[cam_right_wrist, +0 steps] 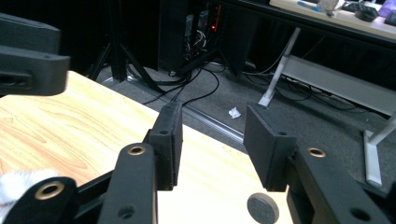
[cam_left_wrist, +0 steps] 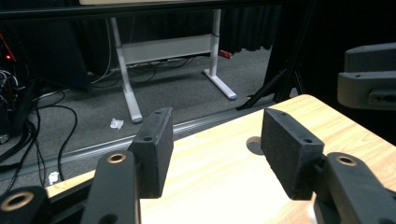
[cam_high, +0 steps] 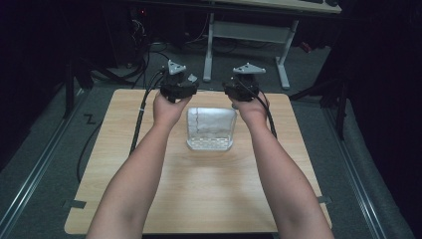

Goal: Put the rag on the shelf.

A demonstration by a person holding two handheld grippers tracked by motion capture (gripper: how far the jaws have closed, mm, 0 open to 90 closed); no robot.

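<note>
- Forearms reach over a wooden table (cam_high: 149, 199) toward a clear plastic tray (cam_high: 210, 128) at its middle.
- Left gripper (cam_high: 177, 88) and right gripper (cam_high: 242, 89) flank the tray's far corners, jaws apart, empty.
- Risk, likely: the light tray sliding if nudged unevenly.

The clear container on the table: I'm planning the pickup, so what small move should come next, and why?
Probably lower both tools toward the clear container. The left tool and right tool are both open with nothing between the jaws, held near the table's far edge on either side of the container, pointing past it toward the floor. Neither touches it, so closing now would grip nothing.
</note>
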